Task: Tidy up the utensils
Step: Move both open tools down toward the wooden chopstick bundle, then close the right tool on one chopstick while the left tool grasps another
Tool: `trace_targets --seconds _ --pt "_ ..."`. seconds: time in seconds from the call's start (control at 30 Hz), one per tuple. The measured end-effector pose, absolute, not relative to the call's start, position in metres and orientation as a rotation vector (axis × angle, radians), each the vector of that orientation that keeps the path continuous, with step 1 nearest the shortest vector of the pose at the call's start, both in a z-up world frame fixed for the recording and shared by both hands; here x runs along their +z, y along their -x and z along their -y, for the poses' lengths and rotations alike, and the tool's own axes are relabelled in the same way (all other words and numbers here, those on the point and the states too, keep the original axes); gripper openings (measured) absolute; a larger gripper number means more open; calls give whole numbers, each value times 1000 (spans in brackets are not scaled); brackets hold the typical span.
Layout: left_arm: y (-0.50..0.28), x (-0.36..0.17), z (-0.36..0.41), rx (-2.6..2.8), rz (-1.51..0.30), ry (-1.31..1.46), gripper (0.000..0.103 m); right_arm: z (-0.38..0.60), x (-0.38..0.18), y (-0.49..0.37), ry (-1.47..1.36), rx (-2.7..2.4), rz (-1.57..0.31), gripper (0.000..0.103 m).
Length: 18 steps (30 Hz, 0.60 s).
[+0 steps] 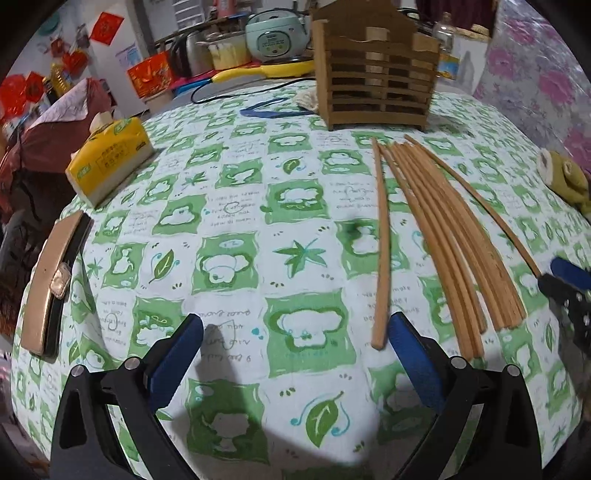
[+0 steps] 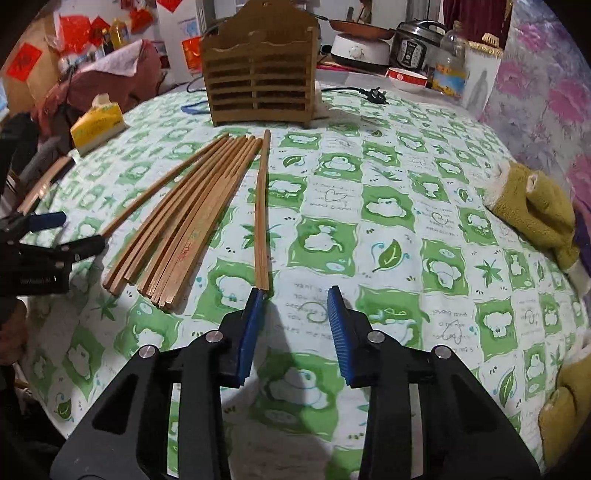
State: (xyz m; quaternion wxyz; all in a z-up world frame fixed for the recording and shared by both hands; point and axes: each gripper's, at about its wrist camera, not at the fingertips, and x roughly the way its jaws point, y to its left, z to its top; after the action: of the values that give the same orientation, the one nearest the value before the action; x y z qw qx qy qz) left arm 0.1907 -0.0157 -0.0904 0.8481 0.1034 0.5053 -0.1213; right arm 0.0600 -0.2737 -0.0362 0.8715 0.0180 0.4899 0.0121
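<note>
Flanking lone chopstick (image 2: 261,210), right claw (image 2: 295,295).

Bench cloth (image 1: 236,206): white ground, green checker squares with white cartoon animal shapes, green leaf motifs with teal swirls, dark handwritten-style text in the white squares.
Wooden chopsticks (image 2: 192,225): light tan-brown, plain; one carries a small red marking.
Slatted wooden utensil holder (image 2: 258,74): mid brown, horizontal slats, dark gaps between.
Left claw (image 1: 295,332): black arms, silver rivets, blue pads.
Right claw (image 2: 295,299): same black and blue; the pad faces are ribbed.
Tissue pack (image 1: 110,158): yellow with green print, white tissue on top.
Plush mitts (image 2: 535,210): olive-yellow, cream cuffs.
Wall covering (image 2: 546,92): pale lilac with pink flowers.
Rice cooker (image 1: 273,33): pale mint green.
</note>
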Motion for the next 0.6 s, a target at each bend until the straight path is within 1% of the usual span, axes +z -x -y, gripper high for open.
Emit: trace_targets --seconds 0.1,0.13,0.17,0.23,0.27,0.3,0.33,0.37,0.4,0.43,0.47,0.53,0.6 --pt "-188 -89 20 -286 -1055 -232 97 269 -33 -60 -29 58 -993 37" --pt "-186 -89 22 -296 -1050 -239 91 266 -33 -62 -27 67 -991 37" --pt "-185 -89 24 -310 -1046 -247 88 264 -33 -64 -23 74 -992 37" --pt "-183 -88 28 -345 -1036 -251 73 262 -36 -68 -22 83 -998 37" --pt "-182 -88 29 -366 -1034 -249 69 262 -37 -68 -22 85 -1000 34" --pt "-181 -88 30 -387 -1031 -246 59 261 -39 -69 -20 90 -1008 28" --pt "-181 -87 32 -413 -1030 -242 50 260 -41 -69 -20 99 -1017 25" --pt "-180 -87 34 -431 -1027 -241 47 259 -41 -69 -21 110 -1018 20" --pt "-180 -87 37 -441 -1022 -249 42 257 -41 -69 -14 121 -1016 12" --pt "-178 -87 38 -450 -1018 -255 35 255 -41 -69 -9 133 -1013 7" --pt "-176 -87 40 -464 -1015 -260 30 252 -41 -68 2 149 -1009 7" --pt "-172 -86 42 -492 -1014 -258 7 248 -40 -66 27 139 -1000 7" --pt "-168 -85 42 -486 -1014 -253 6 248 -38 -64 32 136 -984 6"
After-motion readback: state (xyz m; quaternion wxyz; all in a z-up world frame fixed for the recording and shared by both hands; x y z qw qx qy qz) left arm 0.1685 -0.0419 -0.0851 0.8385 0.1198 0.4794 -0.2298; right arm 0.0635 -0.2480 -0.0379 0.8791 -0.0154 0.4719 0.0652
